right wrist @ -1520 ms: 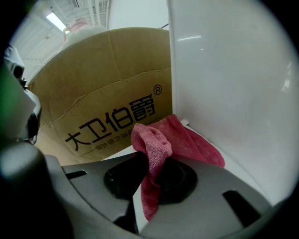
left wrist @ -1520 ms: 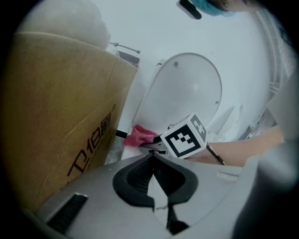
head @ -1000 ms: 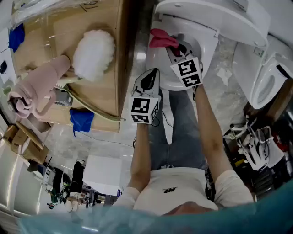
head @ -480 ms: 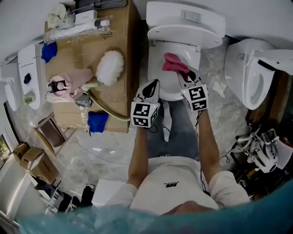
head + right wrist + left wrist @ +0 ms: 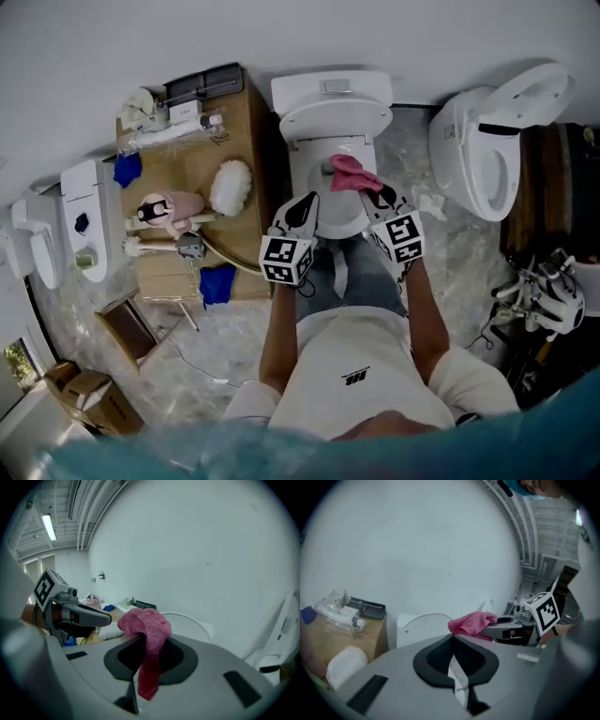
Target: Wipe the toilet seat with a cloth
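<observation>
So my right gripper (image 5: 371, 193) was clamped on the pink cloth (image 5: 351, 172) at twelve o'clock, and my left gripper (image 5: 306, 204) was closed and empty. Next step, I figured, was pressing it onto the toilet seat (image 5: 321, 190).

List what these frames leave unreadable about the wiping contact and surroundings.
1. Whether the pink cloth touches the toilet seat: in the head view, the cloth itself and the right tongs cover the spot, and neither gripper view shows the seat.
2. Seat's front edge: in the head view, hidden under the right and left tongs.
3. Print on the packages on the cabinet: head view, too small.
</observation>
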